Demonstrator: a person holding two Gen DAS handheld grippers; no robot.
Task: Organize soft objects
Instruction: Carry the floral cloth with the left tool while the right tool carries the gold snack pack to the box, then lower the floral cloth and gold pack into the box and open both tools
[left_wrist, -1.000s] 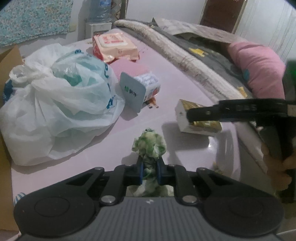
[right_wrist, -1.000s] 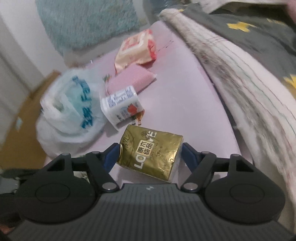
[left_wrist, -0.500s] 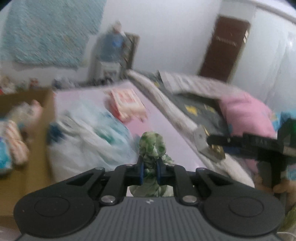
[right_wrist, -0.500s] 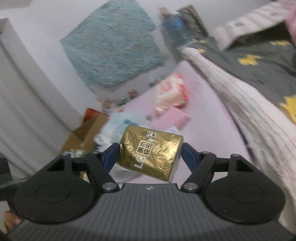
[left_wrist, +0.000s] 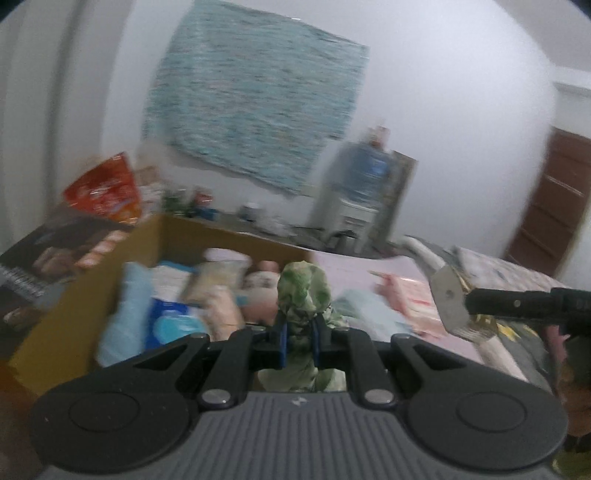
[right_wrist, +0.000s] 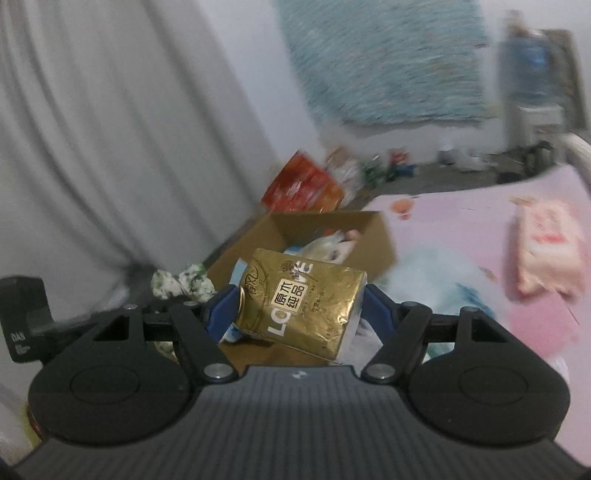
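A green cloth (left_wrist: 303, 291) is clamped in the left gripper (left_wrist: 298, 341), a gold tissue pack (right_wrist: 301, 301) in the right gripper (right_wrist: 299, 314). Both should be carried fully over the cardboard box (left_wrist: 77, 306) ahead before release.

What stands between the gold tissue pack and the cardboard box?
Nothing visible. The gold tissue pack, held in the right tongs, hangs in open air before the cardboard box, whose top is open and already holds packages.
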